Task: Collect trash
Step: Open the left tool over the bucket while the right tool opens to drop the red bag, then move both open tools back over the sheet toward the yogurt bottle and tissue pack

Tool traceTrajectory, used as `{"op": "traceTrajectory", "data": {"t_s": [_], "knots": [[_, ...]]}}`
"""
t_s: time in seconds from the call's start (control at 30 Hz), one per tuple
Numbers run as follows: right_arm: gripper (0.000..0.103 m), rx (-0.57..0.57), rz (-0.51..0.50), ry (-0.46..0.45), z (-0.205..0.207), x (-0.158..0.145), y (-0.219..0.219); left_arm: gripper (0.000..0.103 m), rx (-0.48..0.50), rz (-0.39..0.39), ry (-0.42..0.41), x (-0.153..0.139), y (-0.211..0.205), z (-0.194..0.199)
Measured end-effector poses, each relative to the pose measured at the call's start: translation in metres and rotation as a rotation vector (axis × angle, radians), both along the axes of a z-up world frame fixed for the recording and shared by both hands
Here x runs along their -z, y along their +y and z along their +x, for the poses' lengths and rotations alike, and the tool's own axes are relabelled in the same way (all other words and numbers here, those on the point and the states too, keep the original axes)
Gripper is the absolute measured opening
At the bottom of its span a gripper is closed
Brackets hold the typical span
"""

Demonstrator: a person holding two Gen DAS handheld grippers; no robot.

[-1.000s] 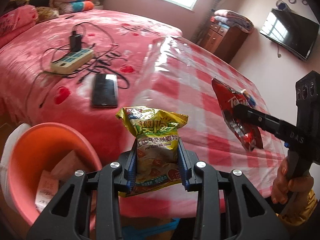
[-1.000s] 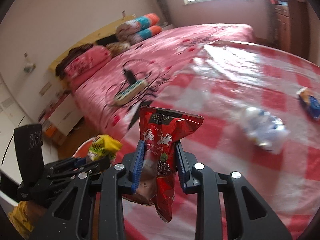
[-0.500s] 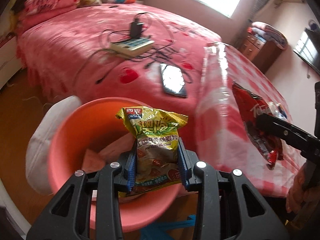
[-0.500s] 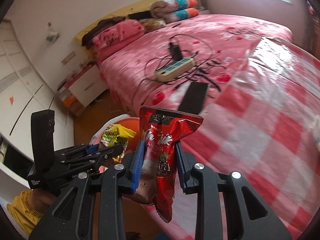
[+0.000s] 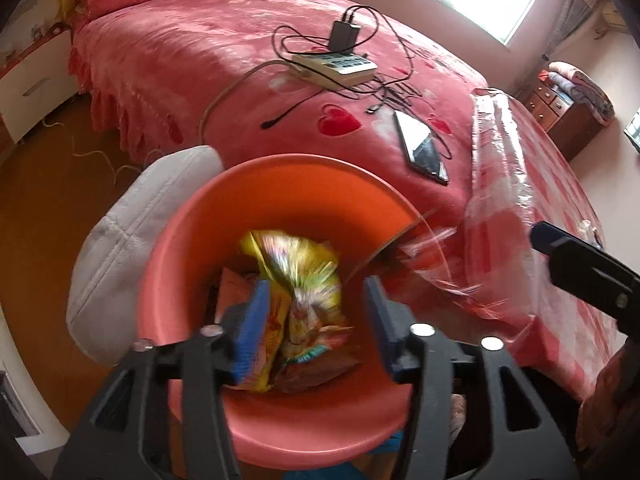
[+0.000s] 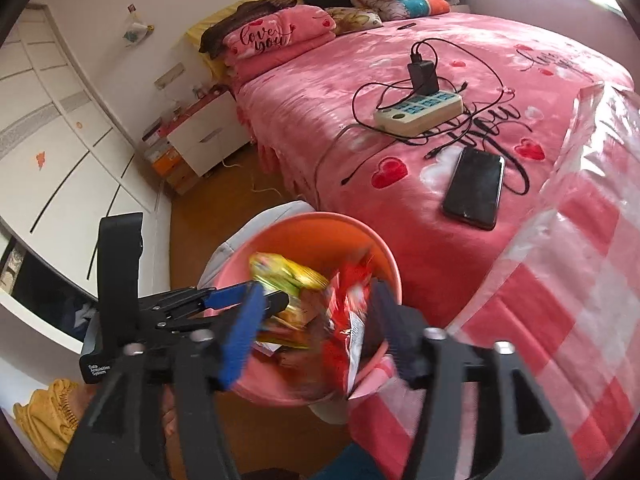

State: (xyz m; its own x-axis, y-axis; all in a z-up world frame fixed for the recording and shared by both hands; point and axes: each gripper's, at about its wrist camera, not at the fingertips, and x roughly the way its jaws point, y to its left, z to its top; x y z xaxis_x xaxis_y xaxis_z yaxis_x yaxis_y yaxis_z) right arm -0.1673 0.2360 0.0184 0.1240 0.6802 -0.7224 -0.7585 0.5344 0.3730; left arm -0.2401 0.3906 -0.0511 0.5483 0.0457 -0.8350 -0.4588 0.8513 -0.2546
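Note:
My left gripper (image 5: 316, 320) hangs over the orange bin (image 5: 188, 264) with its jaws opening. The yellow snack bag (image 5: 296, 280) is blurred and loose between them; it brushes the left pad and is clear of the right pad. In the right wrist view my right gripper (image 6: 316, 328) is also opening above the bin (image 6: 304, 222). The red snack bag (image 6: 348, 312), blurred, slips down between its pads at the bin's near rim. The yellow bag (image 6: 288, 276) and the left gripper (image 6: 240, 300) show to the left. Paper scraps lie in the bin.
A bed with a pink blanket carries a power strip (image 6: 420, 110) with a charger and cables, and a black phone (image 6: 476, 188). The table with a red checked cloth (image 6: 560, 280) stands right of the bin. A white cushion (image 5: 132, 240) lies behind it on the wooden floor.
Both grippers swung from the table's edge to above the bin and tipped downward. Their jaws, shut on the bags before, have parted, and both bags are dropping.

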Motion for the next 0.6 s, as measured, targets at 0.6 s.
{"op": "traceTrajectory", "data": {"t_s": [0.6], "knots": [[0.09,0.216,-0.019,-0.242,0.006,-0.024,-0.073,0.078,0.028,0.049,-0.035,-0.024,-0.019,0.006]]}}
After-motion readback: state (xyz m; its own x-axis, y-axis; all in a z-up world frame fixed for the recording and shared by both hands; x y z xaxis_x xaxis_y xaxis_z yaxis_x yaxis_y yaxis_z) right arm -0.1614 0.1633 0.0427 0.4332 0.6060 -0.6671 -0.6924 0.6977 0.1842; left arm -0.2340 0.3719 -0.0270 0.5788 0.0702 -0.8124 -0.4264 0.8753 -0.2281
